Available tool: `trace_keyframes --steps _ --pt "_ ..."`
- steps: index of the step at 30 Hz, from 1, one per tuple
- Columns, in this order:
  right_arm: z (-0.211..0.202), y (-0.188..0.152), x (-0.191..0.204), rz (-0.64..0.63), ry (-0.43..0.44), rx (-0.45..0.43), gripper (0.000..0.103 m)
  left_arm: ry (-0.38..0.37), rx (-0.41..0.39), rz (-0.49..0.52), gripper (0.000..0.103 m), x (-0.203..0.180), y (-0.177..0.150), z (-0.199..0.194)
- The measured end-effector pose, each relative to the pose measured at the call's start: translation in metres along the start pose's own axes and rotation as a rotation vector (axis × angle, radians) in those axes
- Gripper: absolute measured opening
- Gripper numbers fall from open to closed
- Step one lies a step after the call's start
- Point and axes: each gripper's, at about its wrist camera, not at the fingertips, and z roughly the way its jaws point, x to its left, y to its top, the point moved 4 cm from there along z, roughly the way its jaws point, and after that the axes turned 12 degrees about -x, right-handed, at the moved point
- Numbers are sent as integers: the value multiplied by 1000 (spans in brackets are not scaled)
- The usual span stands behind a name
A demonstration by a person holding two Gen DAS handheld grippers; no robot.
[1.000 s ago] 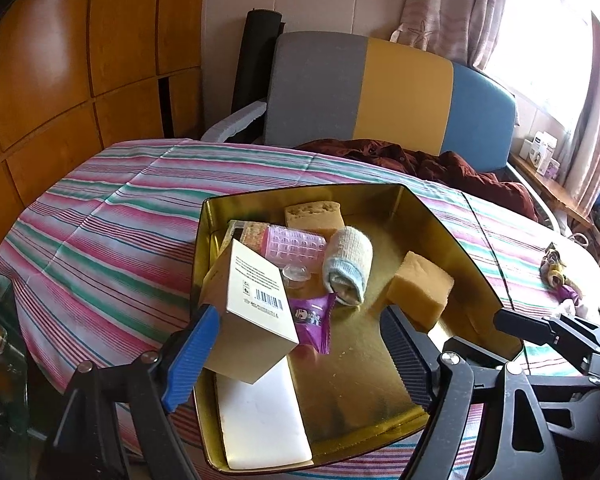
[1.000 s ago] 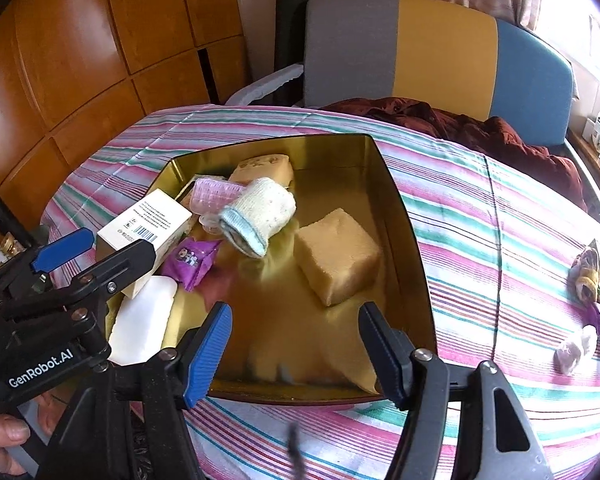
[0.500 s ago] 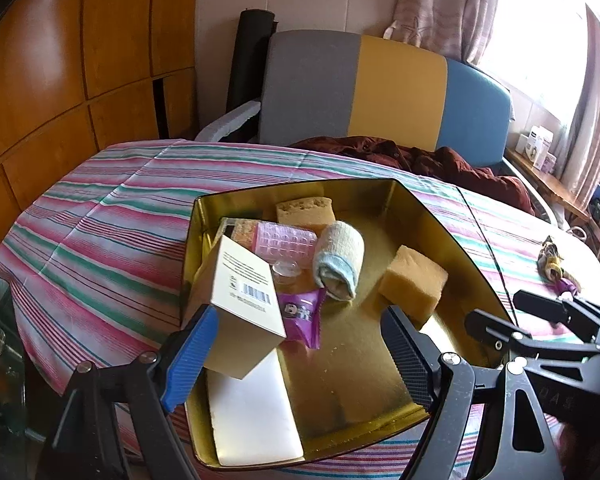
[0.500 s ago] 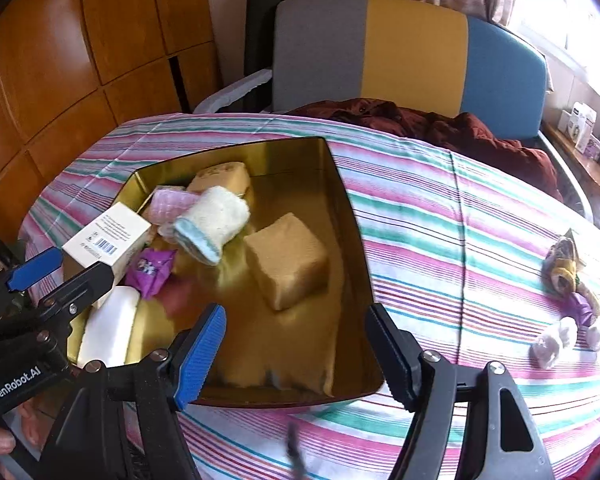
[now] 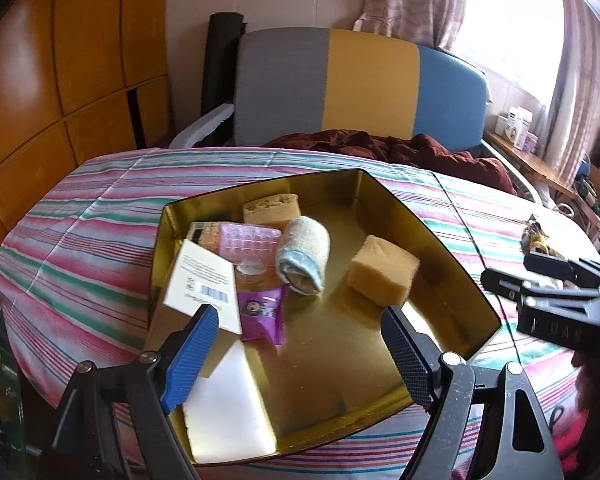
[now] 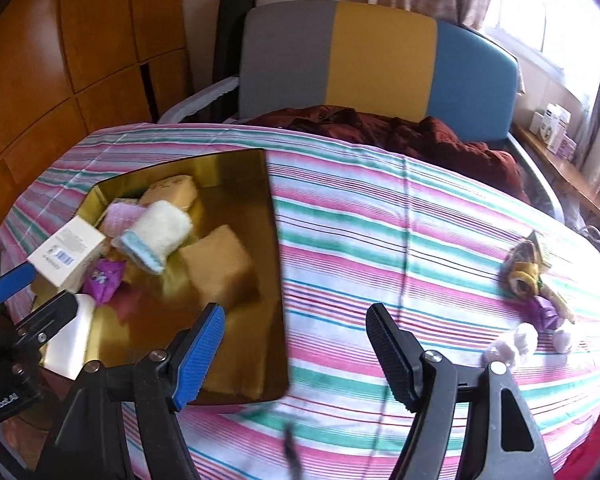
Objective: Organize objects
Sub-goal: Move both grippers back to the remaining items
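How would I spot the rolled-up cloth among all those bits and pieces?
Find the gold tin tray on the striped tablecloth. Near its middle, between the pink bubbled plastic piece and a tan sponge block, lies the rolled cloth. It is the only soft cylinder there, cream with a pale blue edge.

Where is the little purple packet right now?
The purple packet lies inside the gold tin, toward its left side in the left wrist view, between the white box and the rolled towel.
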Motion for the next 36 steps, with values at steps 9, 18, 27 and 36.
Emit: trace_keyframes --steps 9,18,27,36 --pt "1 -1 -63 89 -103 37 74 -38 16 36 84 -14 -4 4" --pt "-2 -2 -151 235 -209 92 74 -62 25 43 84 -20 -4 5" --pt "-14 -25 -296 456 -452 86 80 -112 22 63 87 -40 5 4" --pt "-19 -78 -369 847 -499 101 81 -275 4 175 89 -117 26 7"
